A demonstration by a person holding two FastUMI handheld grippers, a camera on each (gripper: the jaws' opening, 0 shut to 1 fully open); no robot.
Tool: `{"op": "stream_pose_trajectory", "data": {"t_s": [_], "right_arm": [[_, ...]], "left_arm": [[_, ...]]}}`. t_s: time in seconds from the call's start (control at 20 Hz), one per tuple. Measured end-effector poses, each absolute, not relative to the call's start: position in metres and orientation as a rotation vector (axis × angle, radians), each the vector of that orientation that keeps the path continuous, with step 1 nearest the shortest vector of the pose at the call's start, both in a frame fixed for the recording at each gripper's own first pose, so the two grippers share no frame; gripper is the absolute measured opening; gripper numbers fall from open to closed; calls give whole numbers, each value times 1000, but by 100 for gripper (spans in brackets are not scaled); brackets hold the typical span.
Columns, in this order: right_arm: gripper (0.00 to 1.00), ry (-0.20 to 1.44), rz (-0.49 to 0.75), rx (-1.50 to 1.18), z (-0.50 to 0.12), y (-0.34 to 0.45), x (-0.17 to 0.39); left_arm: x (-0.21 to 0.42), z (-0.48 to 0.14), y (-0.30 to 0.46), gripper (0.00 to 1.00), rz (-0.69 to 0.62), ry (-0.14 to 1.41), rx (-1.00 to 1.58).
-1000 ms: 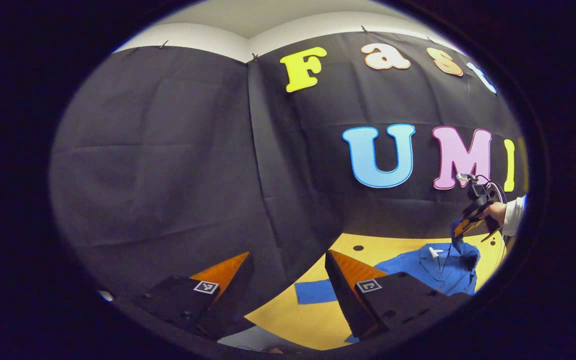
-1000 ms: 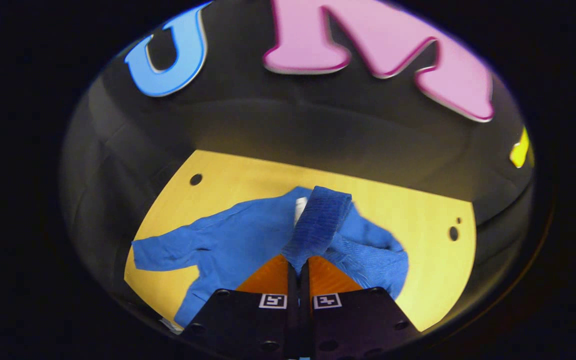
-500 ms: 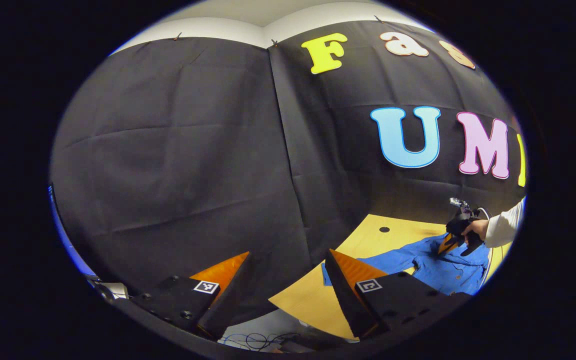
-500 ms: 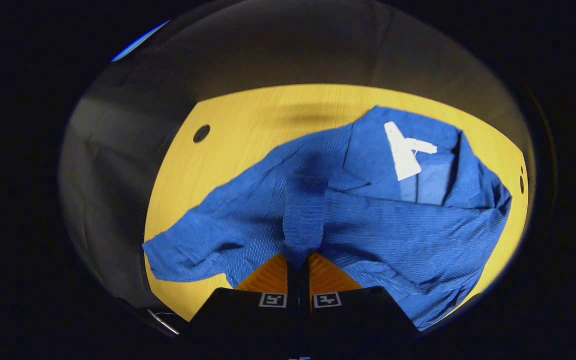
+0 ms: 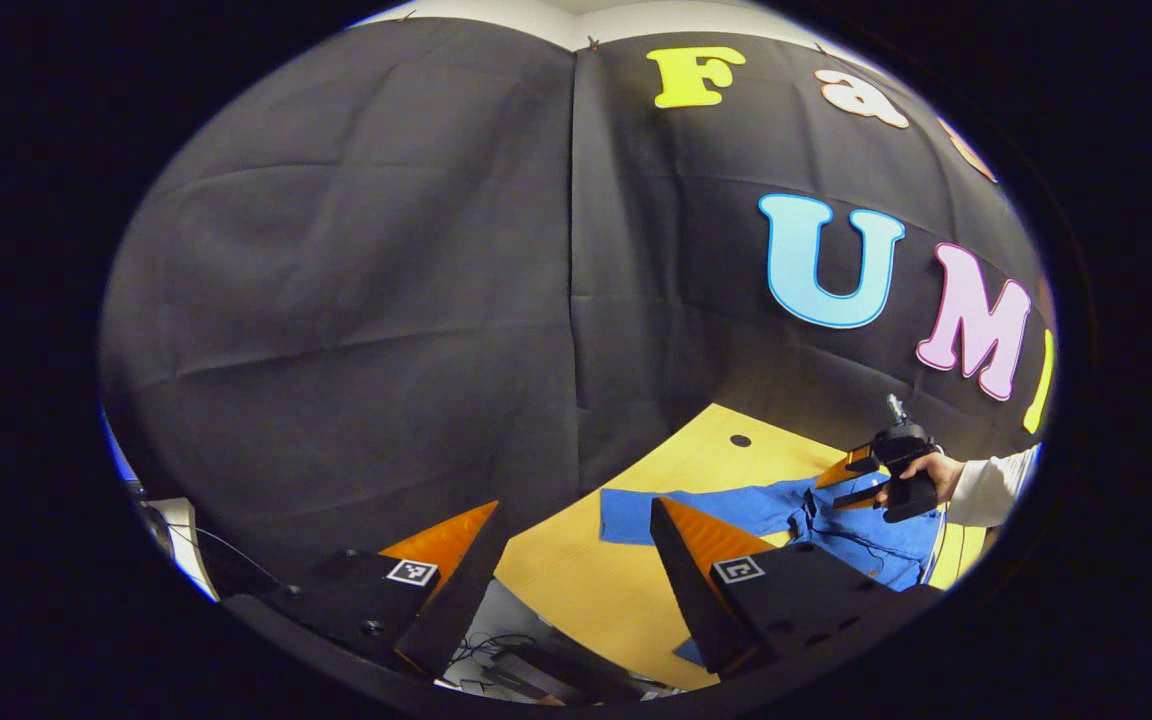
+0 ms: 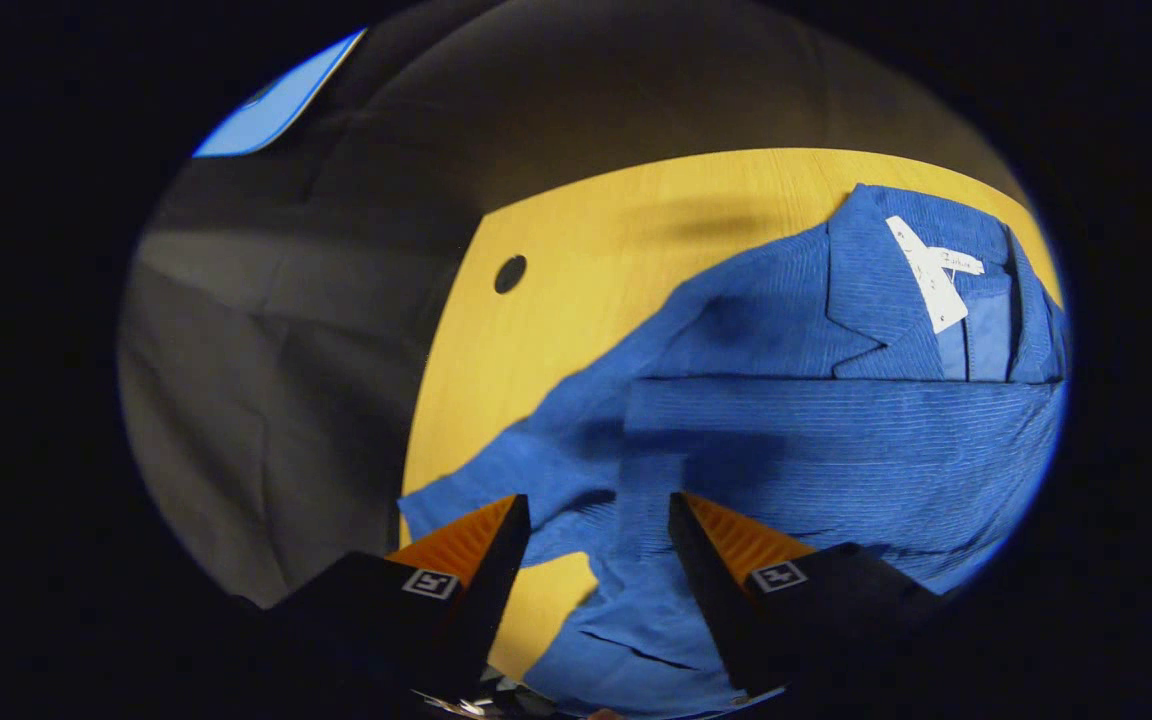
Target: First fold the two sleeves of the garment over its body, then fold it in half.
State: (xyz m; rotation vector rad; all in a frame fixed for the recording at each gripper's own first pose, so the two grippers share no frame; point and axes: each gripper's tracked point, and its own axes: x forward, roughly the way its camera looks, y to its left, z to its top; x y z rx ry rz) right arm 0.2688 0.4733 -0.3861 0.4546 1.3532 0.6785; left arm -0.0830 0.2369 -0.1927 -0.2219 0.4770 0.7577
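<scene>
Nearest in the right gripper view, the right gripper [image 6: 591,520] hangs with its jaws spread and nothing between them, just above a sleeve [image 6: 796,440] that lies across the body of the blue garment [image 6: 736,330]. Beyond it the collar and a white tag [image 6: 926,272] sit toward the far edge of the yellow table [image 6: 576,260].

In the left gripper view, the left gripper [image 5: 576,545] is also released and empty, held off the table's near corner, well apart from the cloth. Farther off, the other sleeve [image 5: 681,508] stretches flat toward it, not yet folded, and a hand [image 5: 921,478] holds the right gripper above the garment.

The folded sleeve looks loosely laid; I judge it could slide or spring open if the right gripper drags cloth on lifting away, or when the left sleeve is pulled and the body shifts with it.

The garment's hem is cut off at the bottom of both views, and the right shoulder is lost at the edge.
</scene>
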Motion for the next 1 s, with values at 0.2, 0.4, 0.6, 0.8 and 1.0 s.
{"op": "stream_pose_trajectory", "data": {"t_s": [0.2,0.4,0.6,0.8,1.0], "right_arm": [[92,1282,733,421,-352,451,271],[92,1216,872,300,-304,401,240],[92,1114,955,241,-250,336,206],[92,1085,911,288,-219,253,179],[92,1099,751,307,-230,171,161]], "left_arm": [[-56,-211,244,82,699,506,-213],[-7,-254,260,82,623,623,-293],[25,-312,293,84,582,775,-392],[56,-368,305,84,567,954,-350],[72,-413,328,87,555,1136,-437]]}}
